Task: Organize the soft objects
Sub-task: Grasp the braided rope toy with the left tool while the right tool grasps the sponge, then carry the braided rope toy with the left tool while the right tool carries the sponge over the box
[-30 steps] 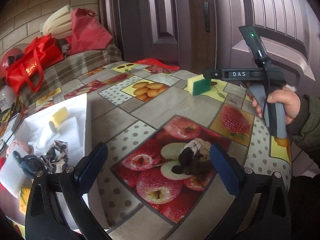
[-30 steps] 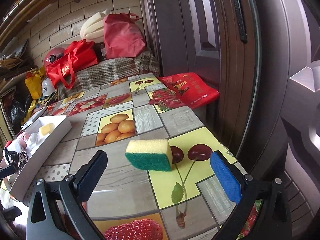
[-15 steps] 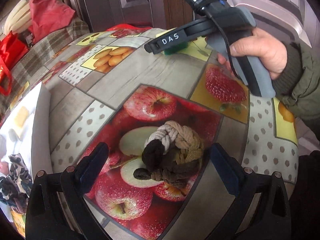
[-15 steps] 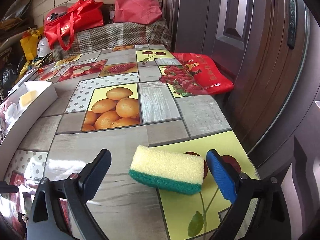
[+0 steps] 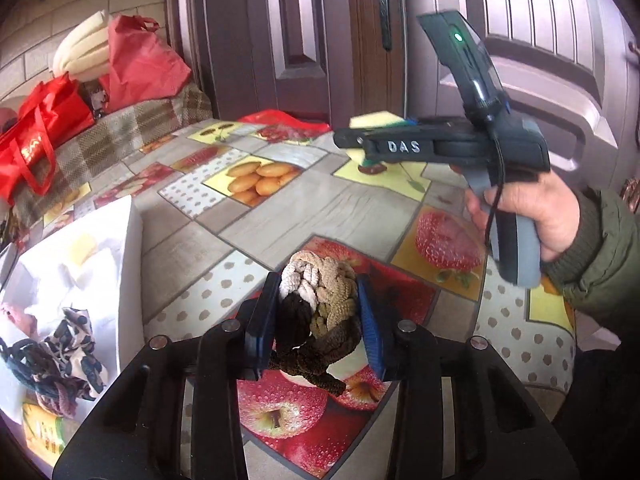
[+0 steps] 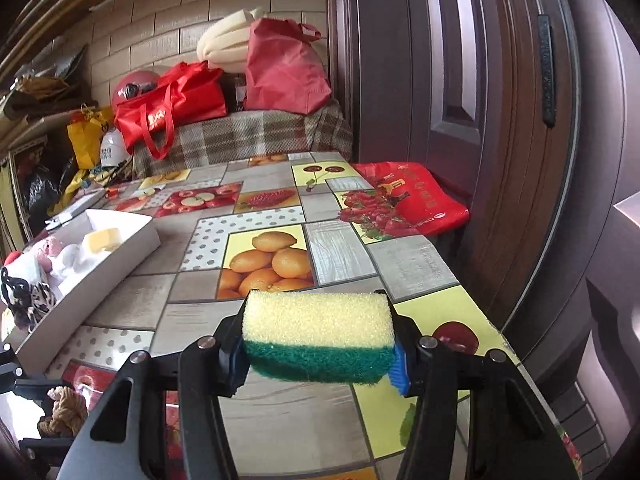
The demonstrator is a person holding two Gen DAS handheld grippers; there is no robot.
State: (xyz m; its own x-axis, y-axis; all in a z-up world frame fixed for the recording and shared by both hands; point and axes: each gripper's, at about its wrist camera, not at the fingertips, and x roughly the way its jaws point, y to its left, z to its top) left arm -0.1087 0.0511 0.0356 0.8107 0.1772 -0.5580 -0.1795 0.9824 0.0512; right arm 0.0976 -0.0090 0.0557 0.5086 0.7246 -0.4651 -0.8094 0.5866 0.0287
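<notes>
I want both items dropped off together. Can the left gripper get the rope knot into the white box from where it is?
Probably yes. The left gripper, just closed on the rope knot, has the white box close beside it, with only bare tablecloth between.

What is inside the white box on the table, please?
The white box holds a yellow sponge piece, white soft items and a spotted fabric piece. Whatever lies beneath them is covered.

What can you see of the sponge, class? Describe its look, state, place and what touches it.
The sponge is a rectangular block: porous pale yellow foam on top, a dark green scouring layer beneath. It lies level, long side across, clamped at both ends between the pads of the right gripper, whose jaws have just been closing. It sits over the fruit-print tablecloth; whether it has lifted off is unclear.
</notes>
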